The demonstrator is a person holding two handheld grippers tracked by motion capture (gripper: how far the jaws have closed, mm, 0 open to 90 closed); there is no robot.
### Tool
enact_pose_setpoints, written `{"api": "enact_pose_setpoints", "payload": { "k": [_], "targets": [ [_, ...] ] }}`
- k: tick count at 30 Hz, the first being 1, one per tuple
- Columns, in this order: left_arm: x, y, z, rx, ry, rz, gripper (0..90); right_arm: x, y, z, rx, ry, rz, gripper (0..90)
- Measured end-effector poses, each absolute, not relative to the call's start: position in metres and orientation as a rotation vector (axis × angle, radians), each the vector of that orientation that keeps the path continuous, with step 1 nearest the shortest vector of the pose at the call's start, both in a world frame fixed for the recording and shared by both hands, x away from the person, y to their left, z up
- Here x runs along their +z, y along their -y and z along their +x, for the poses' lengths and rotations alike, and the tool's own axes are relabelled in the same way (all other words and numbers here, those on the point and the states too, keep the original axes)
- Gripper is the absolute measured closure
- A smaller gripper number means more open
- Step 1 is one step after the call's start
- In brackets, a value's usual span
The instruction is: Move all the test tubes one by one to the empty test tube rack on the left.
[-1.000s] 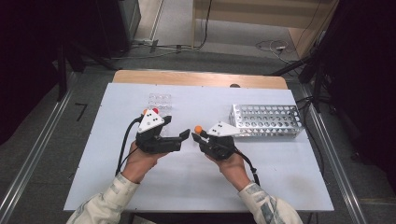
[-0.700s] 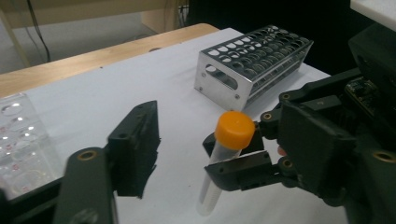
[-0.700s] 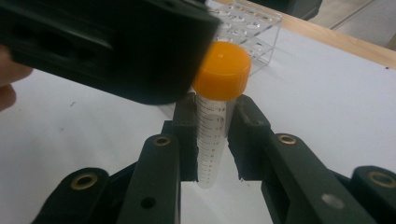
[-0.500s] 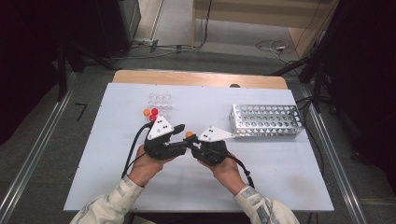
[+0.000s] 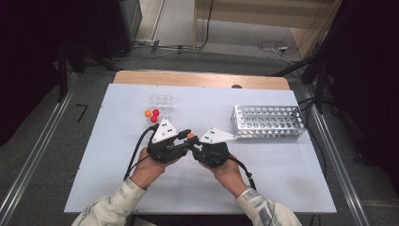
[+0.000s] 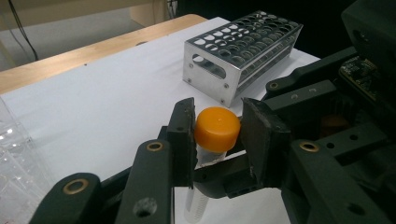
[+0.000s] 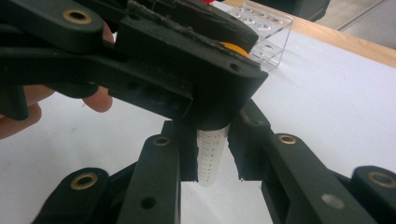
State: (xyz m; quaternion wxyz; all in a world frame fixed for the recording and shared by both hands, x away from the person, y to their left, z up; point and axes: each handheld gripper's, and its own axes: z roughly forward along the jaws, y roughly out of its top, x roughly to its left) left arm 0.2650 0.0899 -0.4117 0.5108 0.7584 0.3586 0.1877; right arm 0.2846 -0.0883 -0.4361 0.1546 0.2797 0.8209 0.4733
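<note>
Desk (image 5: 117,188) surface is a white matte sheet laid over a pale wooden top, whose bare edge shows along the far side; grey floor with metal rails lies to either side, and dark equipment and loose cables stand beyond. A perforated metal rack (image 5: 268,121), box-shaped with rows of round holes, sits on the right half of the desk. A clear plastic rack (image 5: 161,103) stands on the far left half, with red and orange capped tubes (image 5: 152,114) at its near end; their count is hard to make out. Near the desk centre the person's two hands bring both tools together. The left claw (image 6: 217,135) is clenched on the smooth orange cap (image 6: 217,128) of a tube (image 6: 196,205), pads touching the cap on both sides. The tube body is translucent white plastic with printed graduation marks, hanging roughly upright below the cap. In the right gripper view the right claw (image 7: 212,158) grasps that tube body lower down, its worn, rough-edged pads bearing on either side. The tube's upper part is hidden there behind the left tool's black linkage, and a sliver of orange shows above it. In the high view each tool carries a grey triangular plate, and the tube itself is too small to resolve beyond the orange spot of the cap.
</note>
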Motion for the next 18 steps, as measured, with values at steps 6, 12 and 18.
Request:
{"api": "enact_pose_setpoints", "payload": {
  "k": [6,12,18],
  "targets": [
    [-0.4115,-0.0903,0.2649,0.458,-0.86,1.829,68.7,-0.4358,0.0884,0.2845,1.359,-2.352,0.799,71.5],
    [-0.4112,-0.0911,0.2651,0.455,-0.864,1.823,69.8,-0.4356,0.0883,0.2843,1.362,-2.349,0.797,71.4],
    [-0.4108,-0.0907,0.2647,0.447,-0.86,1.818,69.9,-0.4358,0.0883,0.2846,1.363,-2.354,0.8,60.9]
  ]
}}
